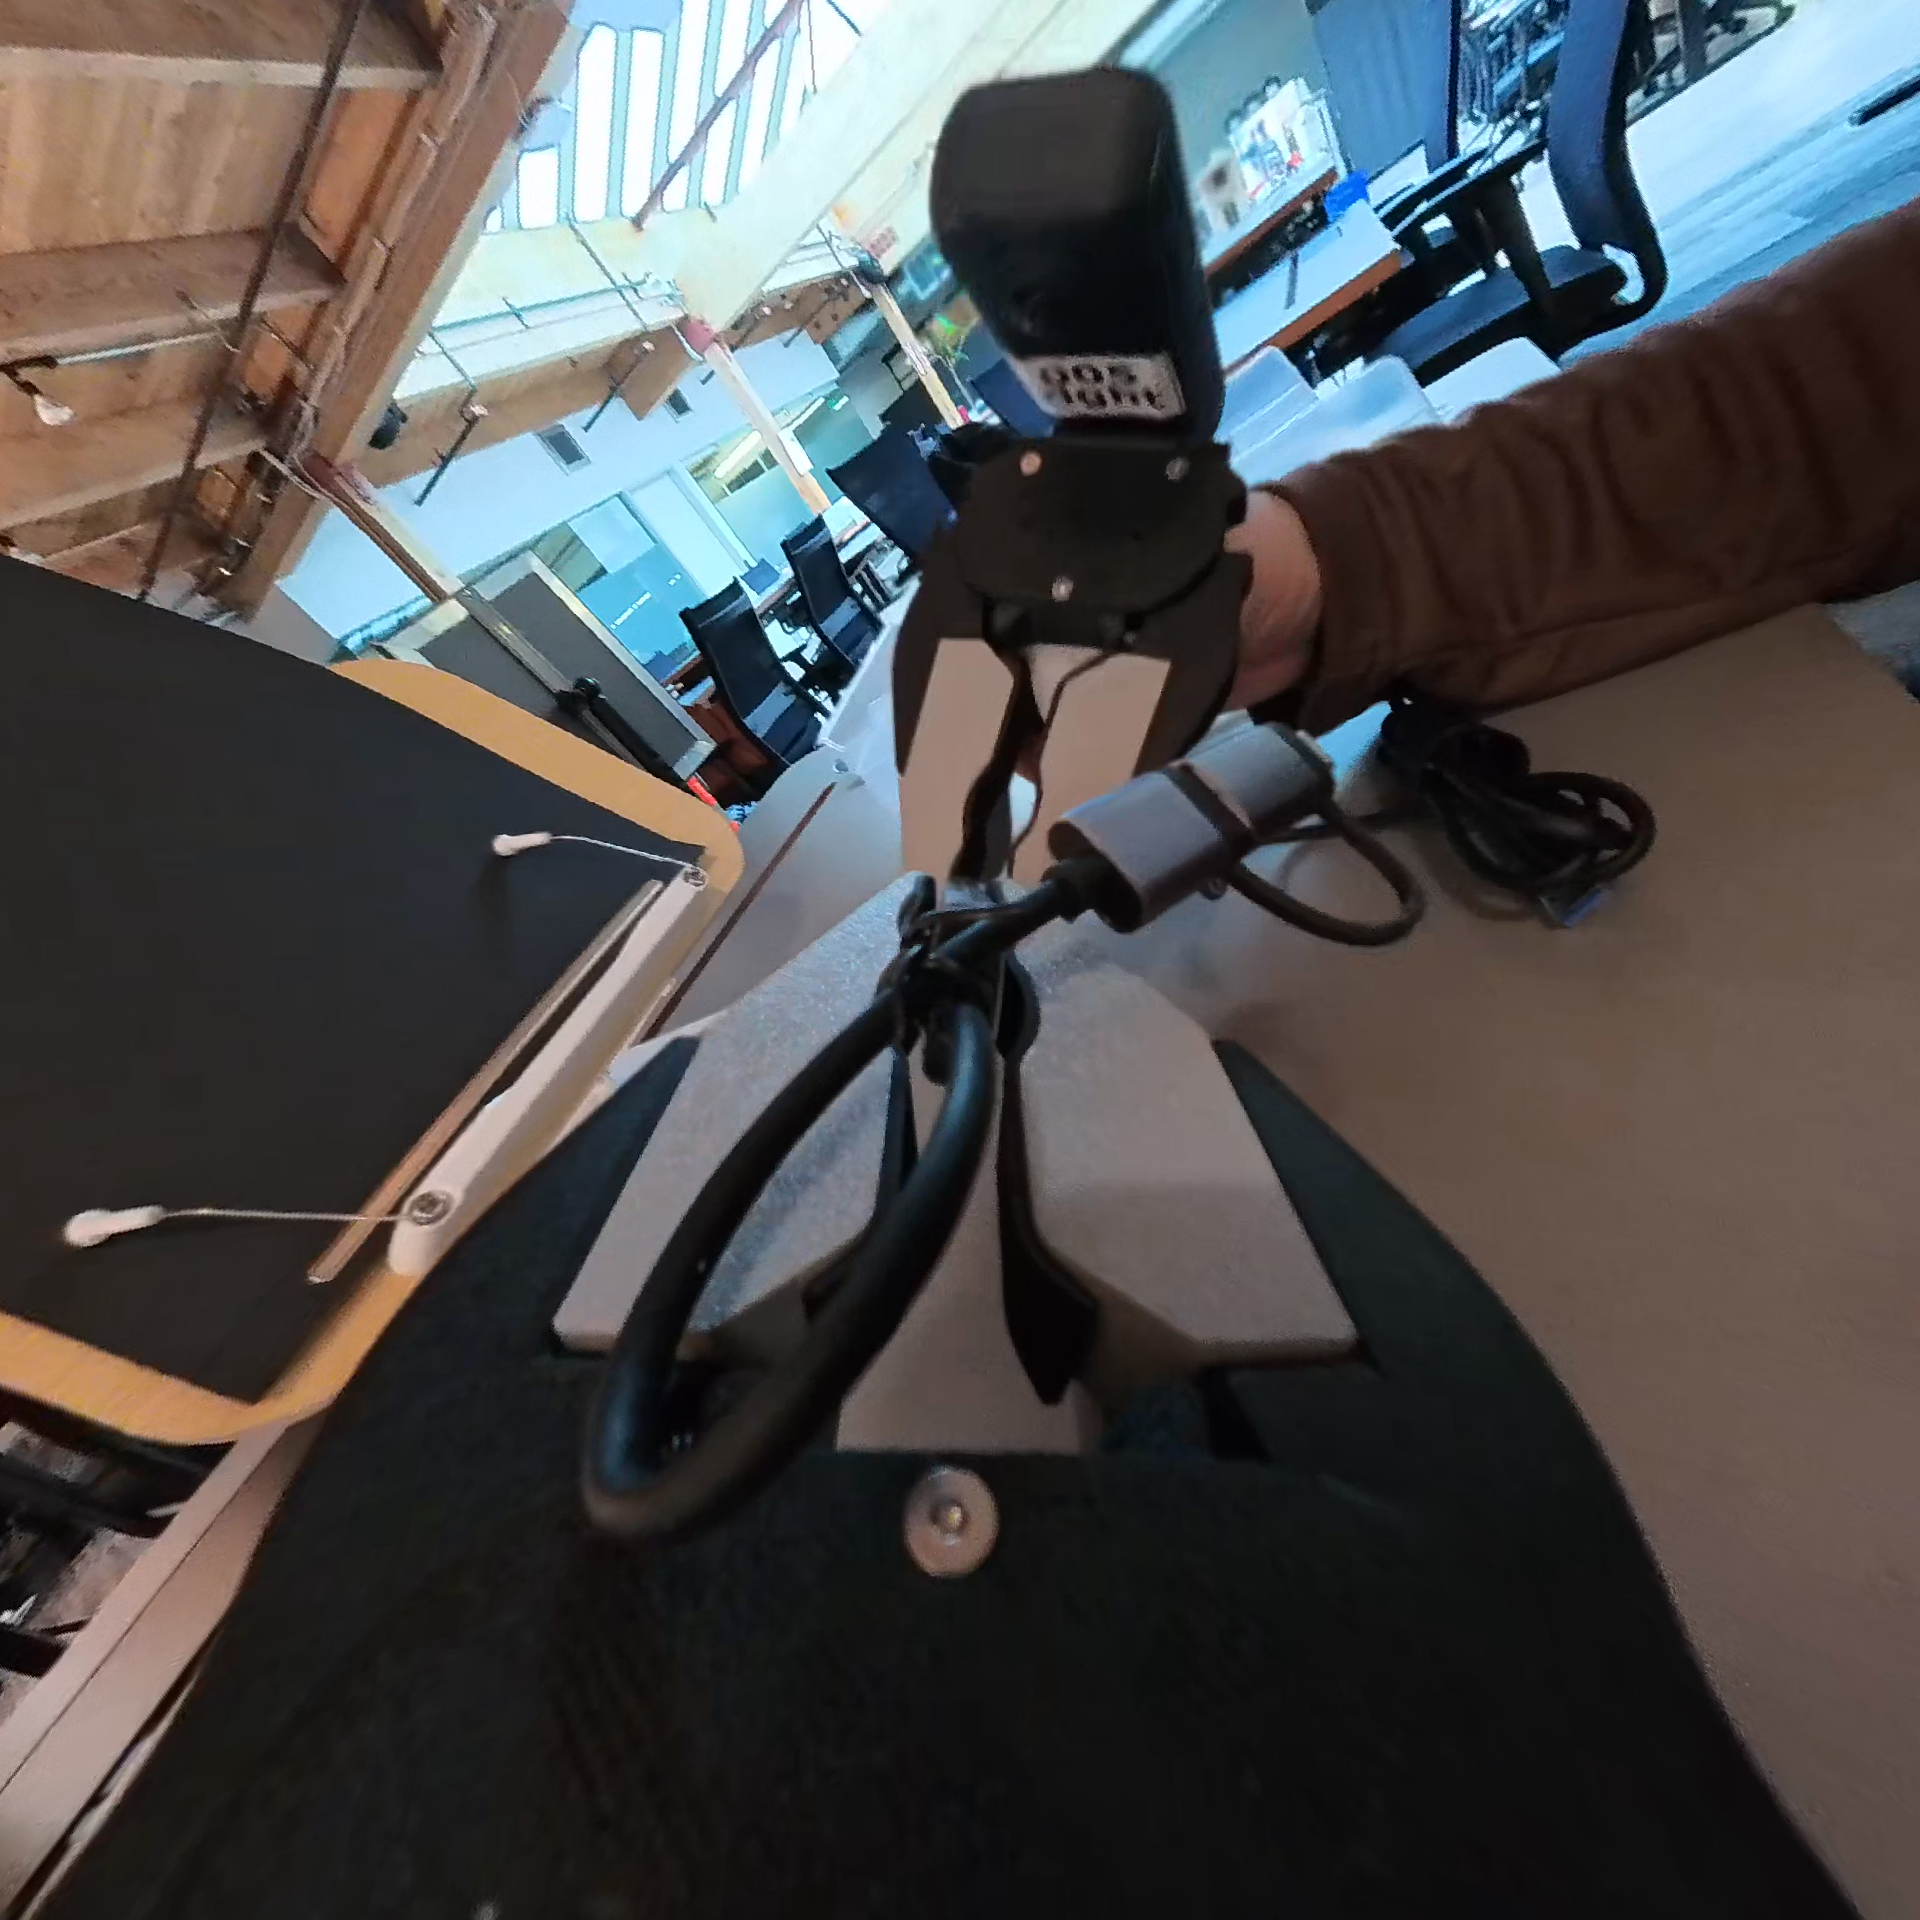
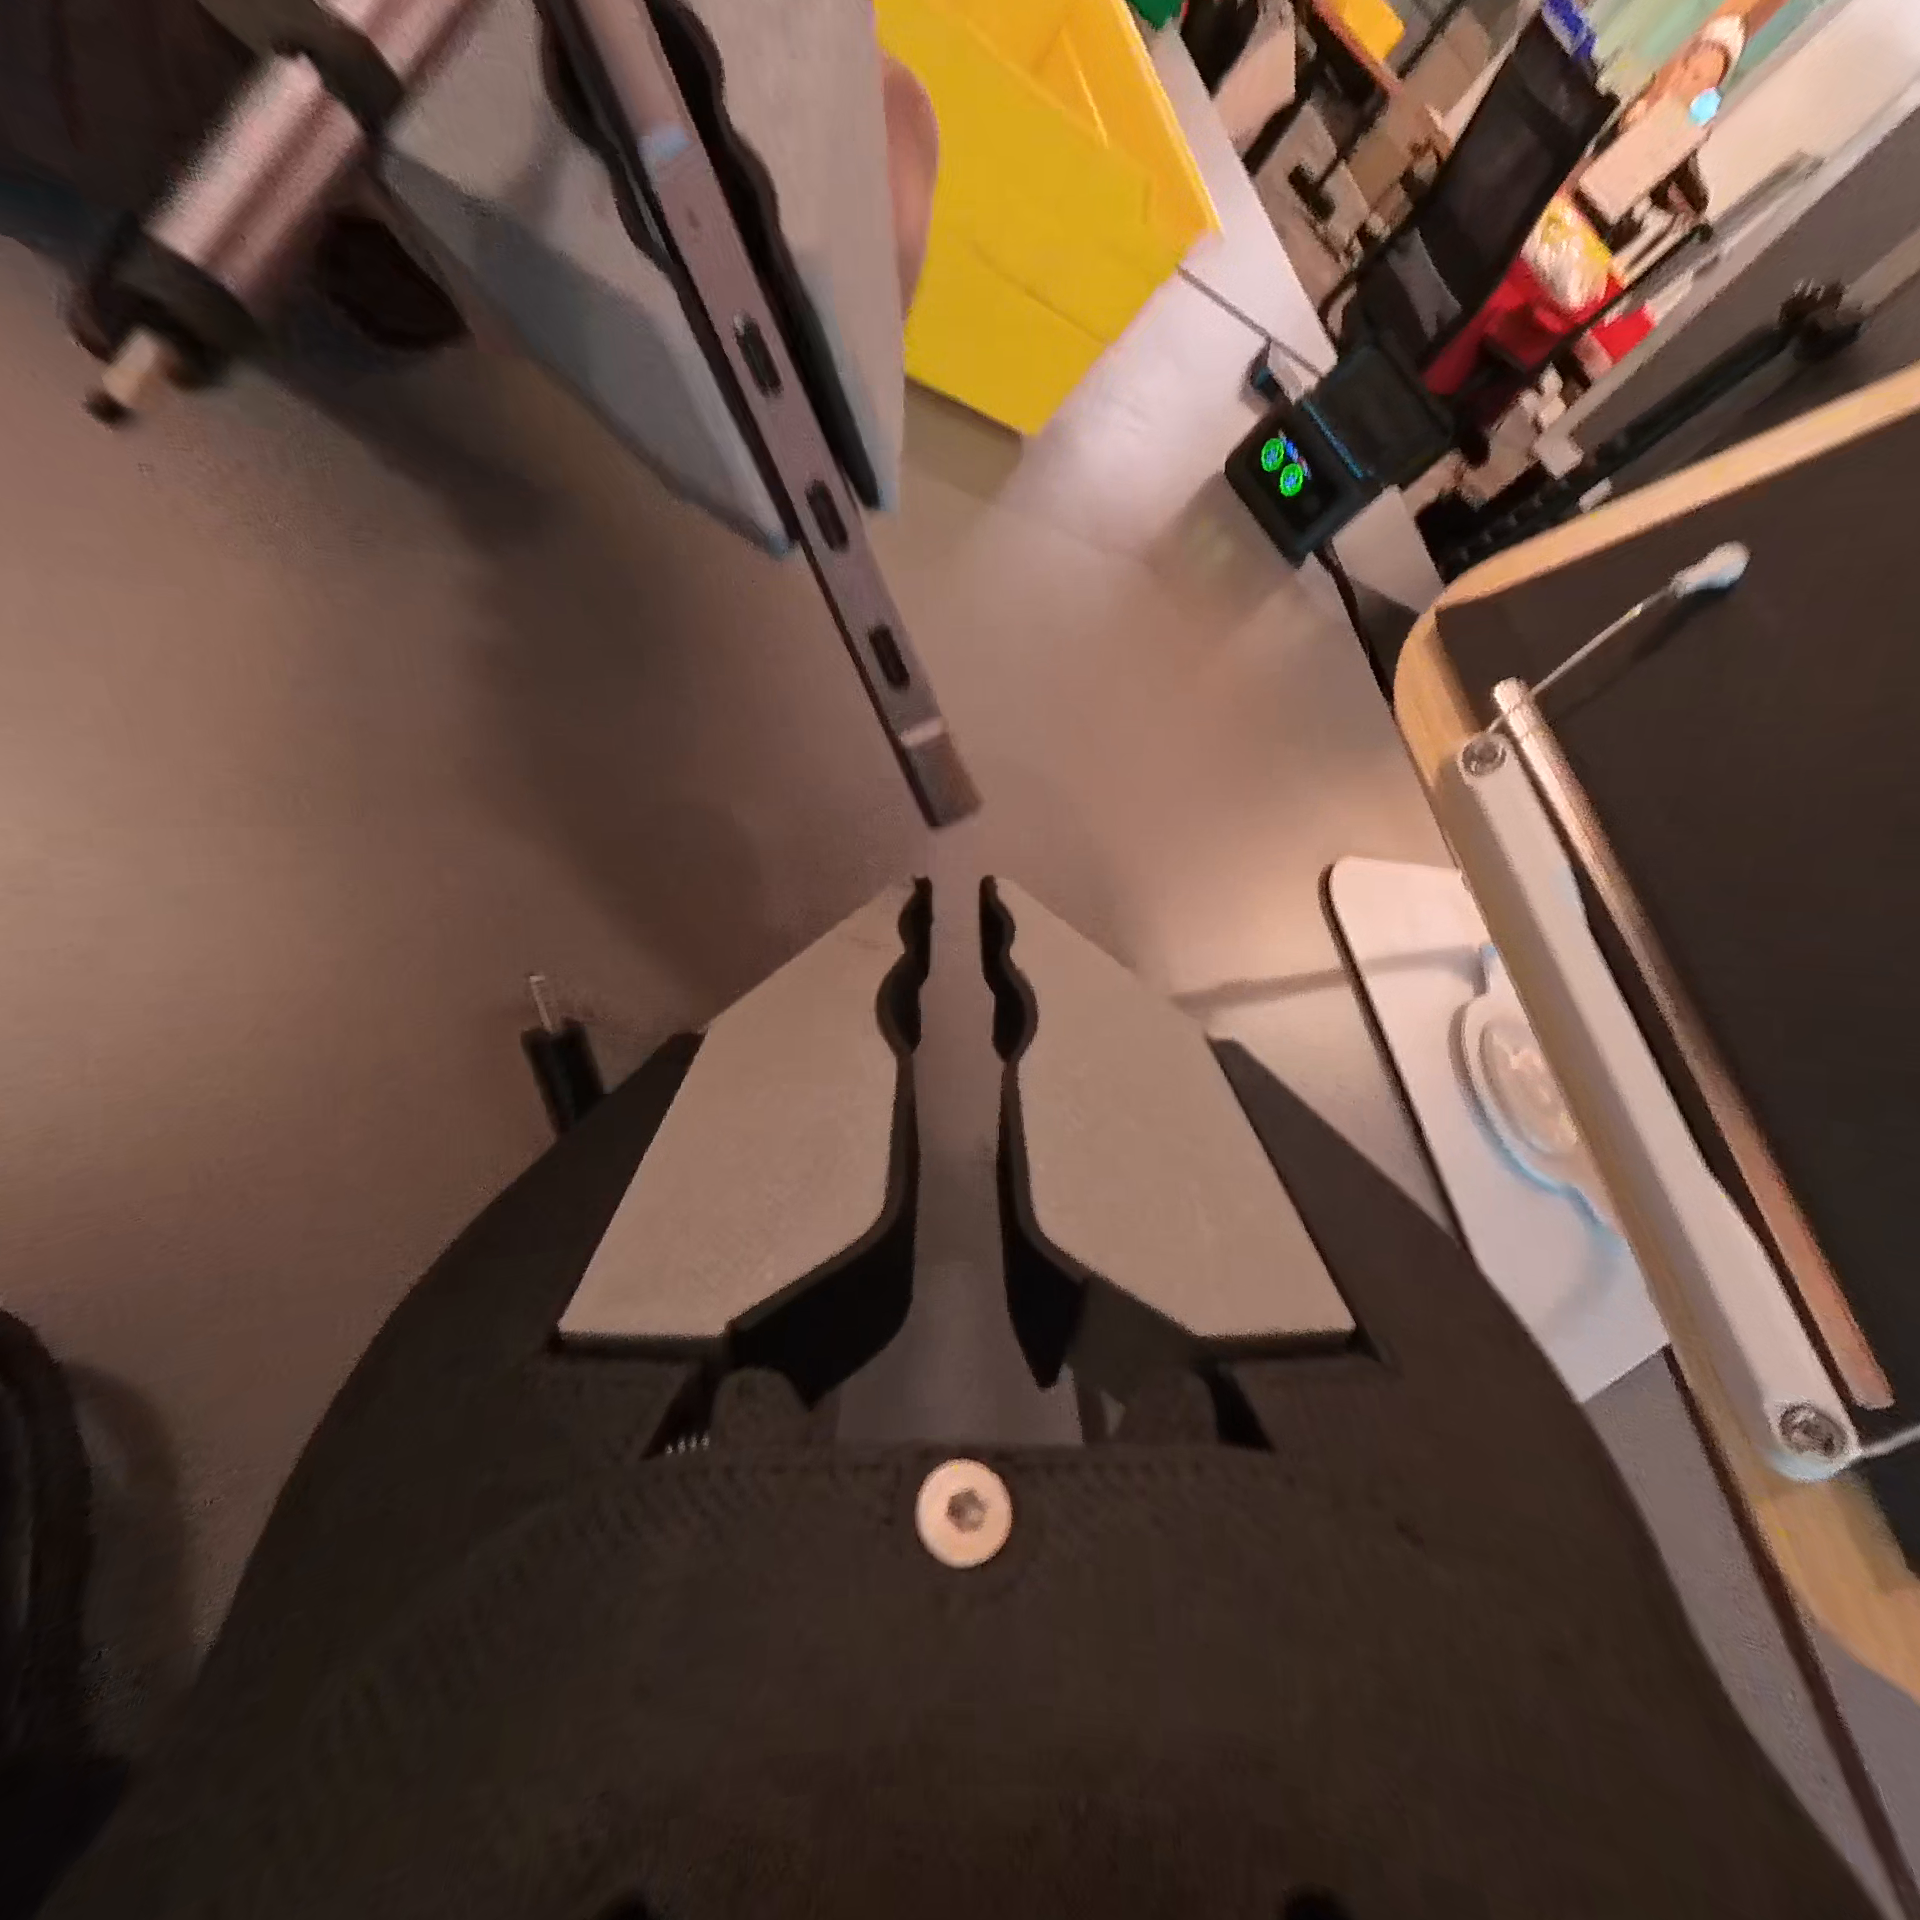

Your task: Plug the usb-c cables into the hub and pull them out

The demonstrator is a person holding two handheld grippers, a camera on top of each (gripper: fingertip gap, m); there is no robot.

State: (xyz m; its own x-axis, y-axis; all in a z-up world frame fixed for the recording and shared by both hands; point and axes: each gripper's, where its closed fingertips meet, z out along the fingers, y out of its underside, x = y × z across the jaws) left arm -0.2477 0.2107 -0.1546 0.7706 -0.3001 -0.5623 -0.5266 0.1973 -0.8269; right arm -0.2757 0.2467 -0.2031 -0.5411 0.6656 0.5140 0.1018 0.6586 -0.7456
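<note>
My left gripper (image 1: 977, 935) is shut on a thin grey hub (image 2: 862, 613), which points at my right gripper in the right wrist view. Three empty ports show along the hub's edge. The hub's thick black cable (image 1: 790, 1247) loops back over my left fingers and runs forward to a grey metal fitting (image 1: 1153, 842). My right gripper (image 2: 956, 894) is empty, jaws a narrow gap apart, its tips just short of the hub's free end. In the left wrist view it (image 1: 987, 862) points down at my left fingertips. A black USB-C plug (image 2: 556, 1049) lies on the table beside my right gripper.
A coil of black cable (image 1: 1527, 810) lies on the beige table (image 1: 1558, 1143) behind the right gripper. A black board with a wooden rim (image 2: 1714, 935) stands close by, with a white tray (image 2: 1455, 1091) beside it. A small black device with a lit screen (image 2: 1309, 478) sits farther off. Spacing between my two grippers at the tips: around 7 centimetres.
</note>
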